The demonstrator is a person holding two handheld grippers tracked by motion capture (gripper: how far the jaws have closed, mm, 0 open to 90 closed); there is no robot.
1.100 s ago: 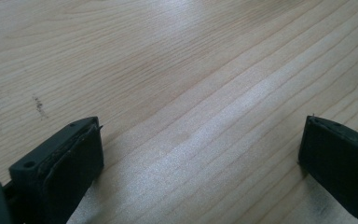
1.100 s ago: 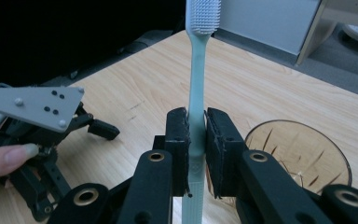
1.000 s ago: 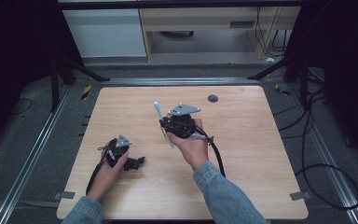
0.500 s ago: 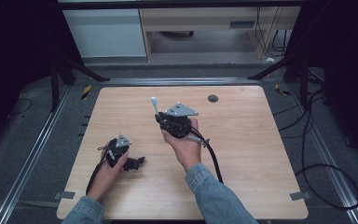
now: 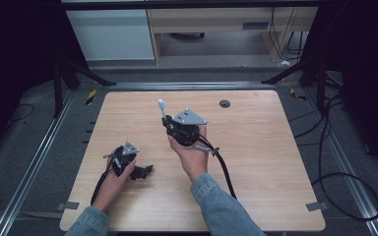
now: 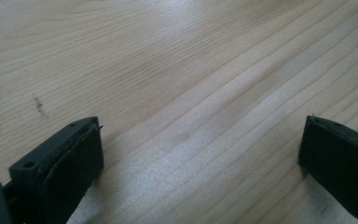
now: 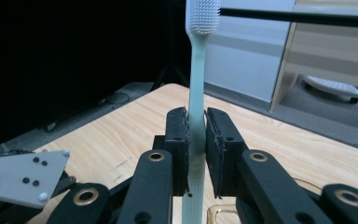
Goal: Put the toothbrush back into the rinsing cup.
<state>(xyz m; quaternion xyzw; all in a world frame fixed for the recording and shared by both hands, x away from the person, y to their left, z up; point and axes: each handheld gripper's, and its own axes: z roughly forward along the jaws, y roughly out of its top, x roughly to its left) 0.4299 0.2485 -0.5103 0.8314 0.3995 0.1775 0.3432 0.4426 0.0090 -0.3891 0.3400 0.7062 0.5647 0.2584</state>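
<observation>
A pale green toothbrush (image 5: pixel 163 111) with a white head stands nearly upright over the middle of the wooden table (image 5: pixel 256 147). My right gripper (image 5: pixel 168 124) is shut on its handle, held up in a hand. In the right gripper view the two black pads clamp the toothbrush (image 7: pixel 197 70) at mid-handle, head up, inside my right gripper (image 7: pixel 196 140). My left gripper (image 5: pixel 141 171) lies low at the front left of the table, held by the other hand. In the left gripper view my left gripper (image 6: pixel 200 140) has its jaws wide apart over bare wood, with nothing between them.
A dark round grommet (image 5: pixel 225 103) sits near the table's far edge. Behind the table stand a white cabinet (image 5: pixel 113 34) and a wooden shelf unit (image 5: pixel 216 24). A black cable (image 5: pixel 224 169) trails from the right gripper toward the front edge. Metal rails (image 5: pixel 39 162) flank the table.
The right hand has shifted slightly left with the toothbrush, which now stands a little more upright. The left gripper has stayed where it was.
</observation>
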